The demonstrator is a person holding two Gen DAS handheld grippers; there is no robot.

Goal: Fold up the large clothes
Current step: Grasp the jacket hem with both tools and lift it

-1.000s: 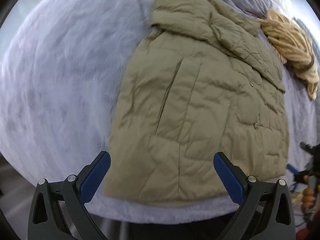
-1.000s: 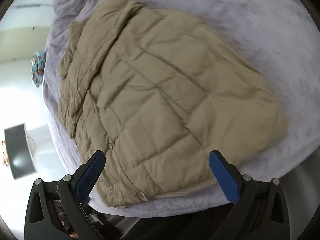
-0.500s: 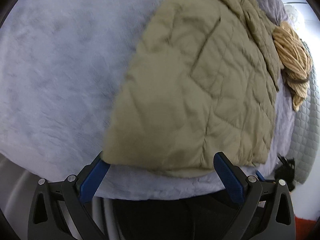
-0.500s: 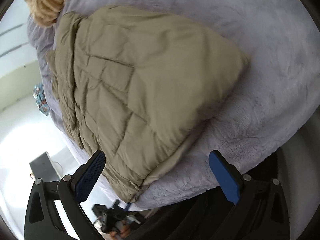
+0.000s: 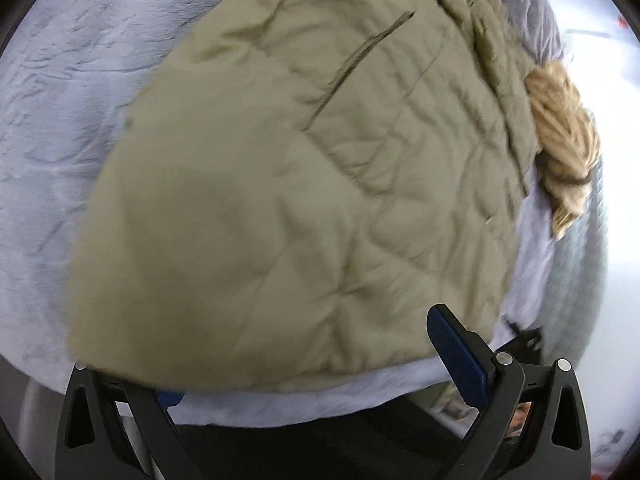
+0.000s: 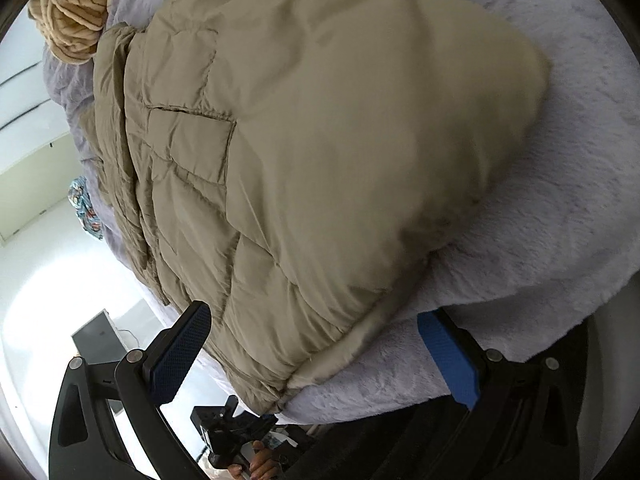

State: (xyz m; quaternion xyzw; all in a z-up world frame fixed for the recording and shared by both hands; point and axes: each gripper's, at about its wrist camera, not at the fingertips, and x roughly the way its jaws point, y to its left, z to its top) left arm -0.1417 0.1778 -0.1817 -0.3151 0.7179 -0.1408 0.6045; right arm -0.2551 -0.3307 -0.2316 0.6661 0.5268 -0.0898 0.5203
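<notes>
The olive-tan quilted puffer jacket (image 5: 280,184) lies spread flat on the pale lavender fleece blanket (image 5: 52,100) covering the bed, its hem along the near edge and its collar end towards the far side, so the bottom corners can be reached from where the person stands. A slanted welt pocket shows on one front panel in the left wrist view; a square patch pocket shows in the right.

The left gripper (image 5: 312,368) sits low at the hem. Its fingers are wide apart, and the left-hand one is mostly hidden under the cloth at the corner, so it appears to straddle the hem without pinching it. The right gripper (image 6: 316,356) hovers at the opposite bottom corner, fingers spread on either side of the hem seam and gripping nothing. Judging by this, both are lining up to seize the hem corners for a fold up towards the collar.

Beyond the collar lies a bundled tan ribbed knit garment (image 6: 74,16), just beside the jacket. A patterned blue cloth (image 6: 86,208) hangs at the bed's far edge.
</notes>
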